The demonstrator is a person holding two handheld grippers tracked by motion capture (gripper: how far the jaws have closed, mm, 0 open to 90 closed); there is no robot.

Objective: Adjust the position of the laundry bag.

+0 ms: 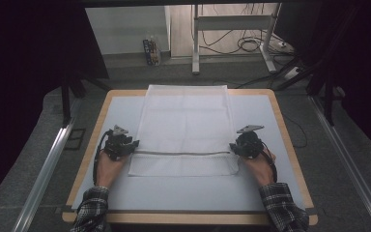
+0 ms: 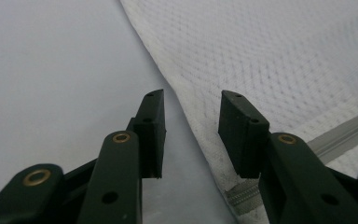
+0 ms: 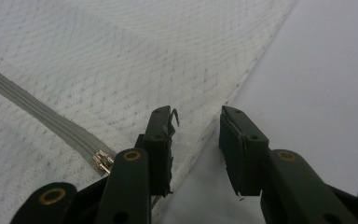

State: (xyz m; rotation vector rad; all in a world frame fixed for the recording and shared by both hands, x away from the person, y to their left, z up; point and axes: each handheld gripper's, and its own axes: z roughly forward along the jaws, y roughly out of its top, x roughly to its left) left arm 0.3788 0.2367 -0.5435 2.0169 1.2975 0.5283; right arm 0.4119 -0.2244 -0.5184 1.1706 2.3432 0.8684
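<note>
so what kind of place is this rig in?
Looks like a lab or workshop data-collection bay, not a home: a wood-edged work table between dark curtains, metal floor rails, and loose cables under a metal-framed desk behind.

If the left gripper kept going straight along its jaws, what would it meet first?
Probably the side edge of the white mesh zippered bag, which runs between the open jaws of the left gripper. One jaw stands over the mesh, the other over the pale grey table mat; depth is uncertain.
</note>
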